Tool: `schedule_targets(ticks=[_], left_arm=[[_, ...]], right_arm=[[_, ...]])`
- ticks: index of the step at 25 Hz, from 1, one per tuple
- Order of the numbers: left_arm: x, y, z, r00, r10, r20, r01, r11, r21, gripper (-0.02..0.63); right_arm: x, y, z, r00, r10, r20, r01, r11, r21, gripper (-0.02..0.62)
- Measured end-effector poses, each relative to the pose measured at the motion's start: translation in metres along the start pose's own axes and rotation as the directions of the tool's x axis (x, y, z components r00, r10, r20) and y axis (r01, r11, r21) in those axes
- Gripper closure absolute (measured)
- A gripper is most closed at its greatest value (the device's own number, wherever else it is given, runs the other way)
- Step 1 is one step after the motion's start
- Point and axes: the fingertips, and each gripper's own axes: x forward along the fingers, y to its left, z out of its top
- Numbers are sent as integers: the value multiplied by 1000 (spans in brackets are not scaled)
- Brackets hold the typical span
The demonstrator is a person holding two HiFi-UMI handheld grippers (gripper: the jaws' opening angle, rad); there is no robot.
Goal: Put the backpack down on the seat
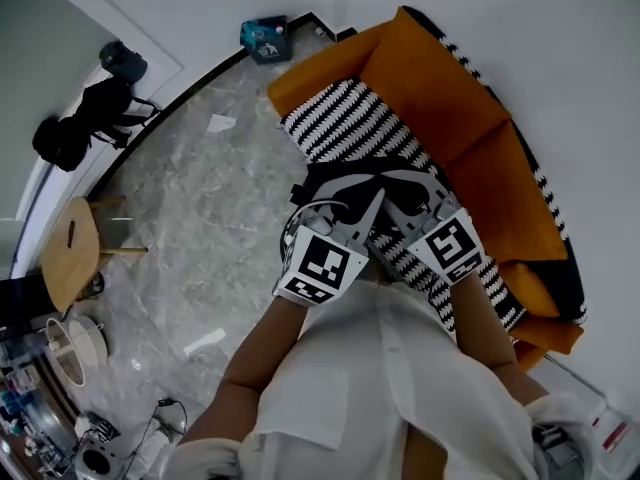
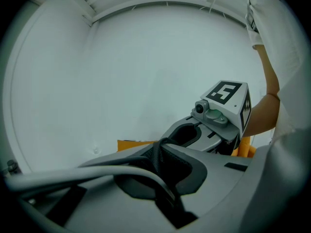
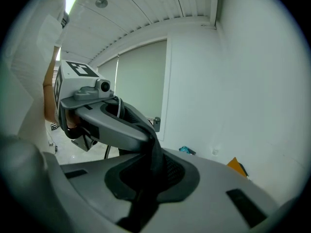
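The black backpack (image 1: 340,182) hangs just over the black-and-white striped seat (image 1: 345,120) of the orange sofa (image 1: 450,118), mostly hidden by my grippers. My left gripper (image 1: 368,211) and right gripper (image 1: 402,196) meet above it, jaws pointing toward each other. In the left gripper view, the left gripper (image 2: 164,176) is shut on a black mesh strap (image 2: 161,160), with the right gripper's marker cube (image 2: 227,95) just beyond. In the right gripper view, the right gripper (image 3: 149,178) is shut on a black strap (image 3: 154,152), and the left gripper (image 3: 92,111) faces it.
A wooden stool (image 1: 70,250) stands on the marble floor at the left, with a black bag (image 1: 88,118) by the window behind it. A teal box (image 1: 264,36) sits in the far corner. Paper scraps (image 1: 220,123) lie on the floor. A white wall backs the sofa.
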Motion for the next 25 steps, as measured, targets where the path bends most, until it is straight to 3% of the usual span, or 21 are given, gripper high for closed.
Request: schedule_targets(ticks=[6, 17, 25], left_arm=[[-13, 58, -2, 999, 33, 4, -33, 999, 13, 555], [24, 130, 8, 996, 91, -14, -91, 994, -67, 555], [68, 158, 18, 998, 65, -13, -65, 997, -50, 555]], right_arm=[[52, -6, 29, 999, 32, 17, -33, 999, 15, 543], [105, -63, 47, 992, 127, 12, -126, 991, -37, 543], [121, -114, 44, 994, 103, 22, -102, 995, -23, 543]])
